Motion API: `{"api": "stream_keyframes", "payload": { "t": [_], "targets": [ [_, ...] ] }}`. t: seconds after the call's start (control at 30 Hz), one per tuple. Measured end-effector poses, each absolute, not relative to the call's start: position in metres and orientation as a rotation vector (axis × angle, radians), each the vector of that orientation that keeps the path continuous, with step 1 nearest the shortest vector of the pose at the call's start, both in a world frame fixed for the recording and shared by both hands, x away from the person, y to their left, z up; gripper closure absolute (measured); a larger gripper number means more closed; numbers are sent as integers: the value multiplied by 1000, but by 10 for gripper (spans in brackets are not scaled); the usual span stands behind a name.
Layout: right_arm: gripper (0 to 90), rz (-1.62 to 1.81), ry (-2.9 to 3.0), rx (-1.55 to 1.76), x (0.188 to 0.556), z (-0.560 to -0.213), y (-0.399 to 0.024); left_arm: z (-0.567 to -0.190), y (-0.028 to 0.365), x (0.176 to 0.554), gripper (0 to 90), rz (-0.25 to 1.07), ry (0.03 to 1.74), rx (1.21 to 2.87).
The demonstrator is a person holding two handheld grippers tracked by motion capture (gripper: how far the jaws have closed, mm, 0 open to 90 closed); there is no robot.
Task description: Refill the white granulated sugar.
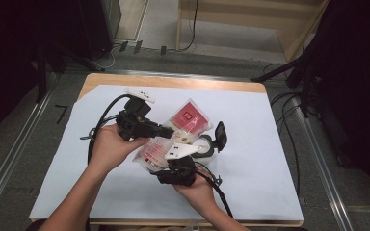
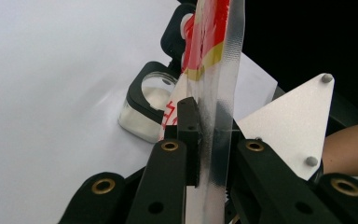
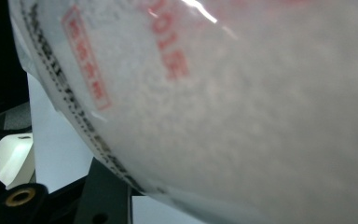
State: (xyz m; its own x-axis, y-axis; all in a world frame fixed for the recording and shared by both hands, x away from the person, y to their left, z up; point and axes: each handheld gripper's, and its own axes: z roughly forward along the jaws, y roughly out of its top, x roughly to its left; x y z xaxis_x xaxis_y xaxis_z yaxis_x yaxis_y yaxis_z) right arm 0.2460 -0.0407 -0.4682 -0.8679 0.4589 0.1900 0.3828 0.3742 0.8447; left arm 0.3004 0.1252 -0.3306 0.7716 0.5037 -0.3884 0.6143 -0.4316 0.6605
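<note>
A clear plastic bag (image 1: 185,122) with red print, full of white grains, hangs over the middle of the table. My left gripper (image 1: 171,130) is shut on the bag's flat sealed edge (image 2: 214,93), which stands upright between its jaws. My right gripper (image 1: 166,162), with its grey three-cornered plate (image 1: 180,150) on top, comes in from below, its jaws closed around the bag's full lower part (image 3: 237,116). Just beyond the bag, a small glass jar (image 1: 204,145) of white powder stands on the table, its black lid (image 1: 220,135) swung open.
A white sheet (image 1: 250,159) covers the wooden table (image 1: 173,82). Cables trail from both grippers across its near side. Beyond the table are a dark stand (image 1: 289,67) at the right, floor cables and a wooden frame (image 1: 250,19).
</note>
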Motion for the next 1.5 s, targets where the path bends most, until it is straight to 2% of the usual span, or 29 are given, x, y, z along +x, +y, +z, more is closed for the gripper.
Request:
{"api": "stream_keyframes", "payload": {
  "t": [0.4, 0.53, 1.07, 1.37, 1.5],
  "targets": [
    [532, 1534, 2486, 773, 248, -460, -50, -326, 141, 296, 876, -131, 762, 2079],
    [530, 1546, 2470, 827, 253, -460, -55, -324, 147, 295, 882, -92, 772, 2082],
    [560, 1570, 2407, 1128, 275, -463, -79, -326, 158, 292, 890, -73, 707, 2117],
    [573, 1528, 2449, 1141, 280, -464, -81, -328, 157, 292, 900, -18, 745, 2122],
    [573, 1519, 2475, 1121, 281, -464, -79, -329, 161, 295, 900, -32, 769, 2109]
  ]
}}
